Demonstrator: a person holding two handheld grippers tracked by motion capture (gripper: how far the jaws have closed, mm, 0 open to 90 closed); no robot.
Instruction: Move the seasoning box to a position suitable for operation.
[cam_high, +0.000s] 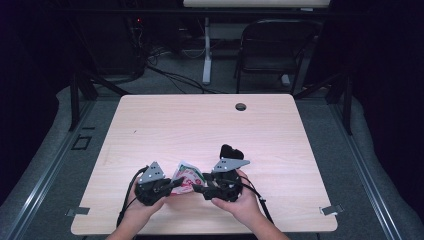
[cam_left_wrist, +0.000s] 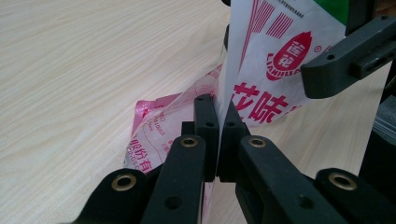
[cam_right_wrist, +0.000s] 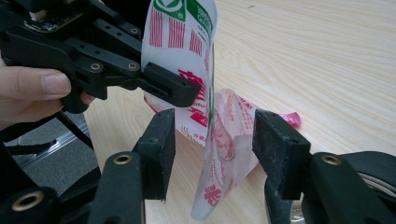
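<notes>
Clamped between the black pads of the left hand-held gripper (cam_left_wrist: 217, 122), a thin crinkled plastic packet (cam_left_wrist: 275, 60), white with red print, is being held just above the pale woodgrain bench (cam_high: 200, 125). Its loose edge is being straddled by the right hand-held gripper (cam_right_wrist: 212, 140), jaws apart; closing squarely on the film is being advised

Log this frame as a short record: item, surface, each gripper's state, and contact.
item: printed plastic packet, white with red and green print
surface: wooden table, packet near the front edge
left gripper: shut on the packet's edge
right gripper: open, jaws on either side of the packet's lower part, pads not pressing
packet pose: lifted and crumpled, one red corner on the table
</notes>
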